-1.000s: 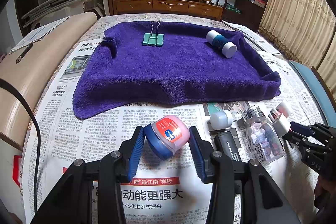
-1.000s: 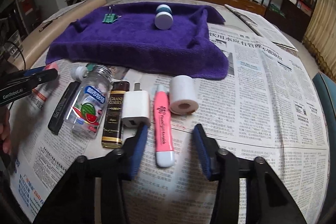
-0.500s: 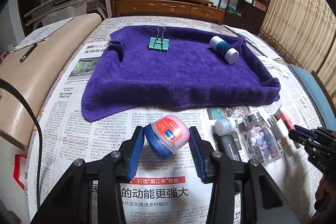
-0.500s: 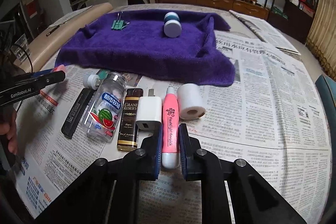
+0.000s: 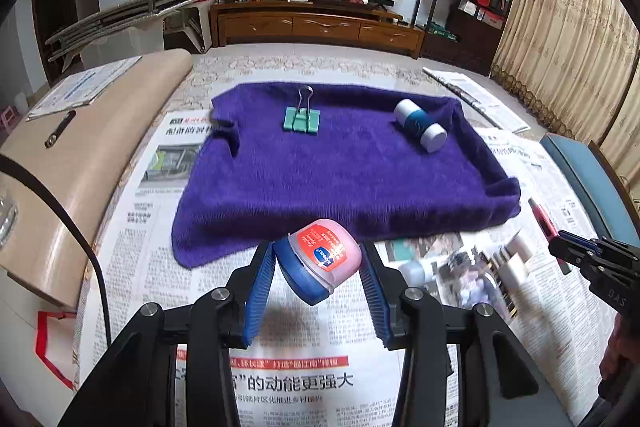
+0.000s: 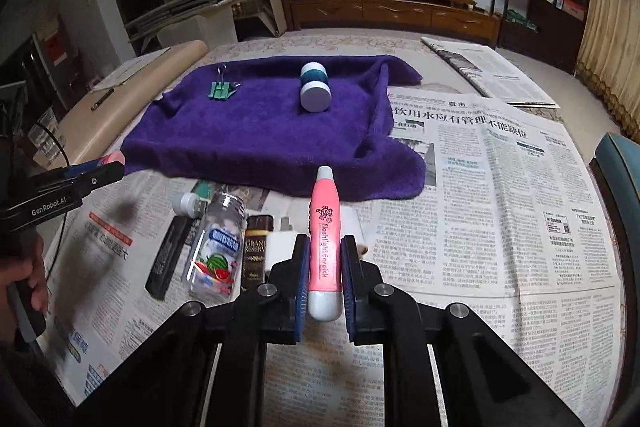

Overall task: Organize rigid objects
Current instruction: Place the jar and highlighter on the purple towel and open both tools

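My left gripper [image 5: 318,275] is shut on a pink Vaseline jar [image 5: 324,257] with a blue lid, held above the newspaper just short of the purple towel [image 5: 340,171]. My right gripper [image 6: 325,271] is shut on a pink flashlight earpick [image 6: 325,239], lifted off the table and pointing at the towel [image 6: 260,139]. On the towel lie a green binder clip [image 5: 301,119] and a teal bottle with white caps [image 5: 420,125]. Both also show in the right wrist view: the clip [image 6: 220,89] and the bottle [image 6: 315,87].
On the newspaper in front of the towel lie a clear candy bottle [image 6: 216,247], a dark box [image 6: 256,251], a white charger [image 6: 280,247], a black bar [image 6: 168,255] and a small white cap [image 6: 186,203]. A beige board [image 5: 80,147] runs along the left.
My right gripper closed on the pink earpick and lifted it off the newspaper. My left gripper rose with the jar and moved toward the towel.
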`<state>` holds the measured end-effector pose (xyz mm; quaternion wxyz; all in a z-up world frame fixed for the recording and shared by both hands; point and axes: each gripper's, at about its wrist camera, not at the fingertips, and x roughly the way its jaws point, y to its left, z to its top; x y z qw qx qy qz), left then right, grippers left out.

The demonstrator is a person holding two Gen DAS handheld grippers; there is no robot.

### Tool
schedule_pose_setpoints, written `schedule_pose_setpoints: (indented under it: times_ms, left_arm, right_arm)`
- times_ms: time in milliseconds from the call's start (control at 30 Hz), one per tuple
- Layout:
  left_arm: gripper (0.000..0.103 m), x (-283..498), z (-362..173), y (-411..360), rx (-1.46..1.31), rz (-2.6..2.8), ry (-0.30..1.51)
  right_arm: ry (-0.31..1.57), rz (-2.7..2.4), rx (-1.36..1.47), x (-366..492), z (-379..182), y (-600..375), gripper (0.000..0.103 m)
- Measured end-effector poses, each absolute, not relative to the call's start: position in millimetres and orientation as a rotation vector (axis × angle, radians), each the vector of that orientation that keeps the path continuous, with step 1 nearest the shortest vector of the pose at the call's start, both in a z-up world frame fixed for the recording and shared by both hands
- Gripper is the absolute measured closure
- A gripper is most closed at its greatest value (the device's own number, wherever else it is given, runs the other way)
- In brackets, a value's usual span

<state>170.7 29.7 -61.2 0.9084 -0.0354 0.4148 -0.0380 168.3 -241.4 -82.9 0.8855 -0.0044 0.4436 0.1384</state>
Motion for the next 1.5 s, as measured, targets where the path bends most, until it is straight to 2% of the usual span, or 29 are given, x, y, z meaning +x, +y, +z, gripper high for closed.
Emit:
schedule_pose_setpoints:
  times_ms: [533,1033,1500]
  left_arm:
    - [0.062,226.8,-31.4,46.2,-0.075,-0.062,0.816]
    - [0.062,307.7,-74.4,52.0,-0.062,-0.042,0.872]
    - [0.062,349.7,-111.0,54.0,-0.034,-0.039,0.970]
  right_arm:
    - [0.926,0.250,0.023,256.5,-68.1,-222.6,0.088]
    - [1.004,0.182,-0.007,343.7,-101.6,-210.9,0.088]
    - [1.076,0.187,-0.099,395.7,-128.9,-195.9,0.088]
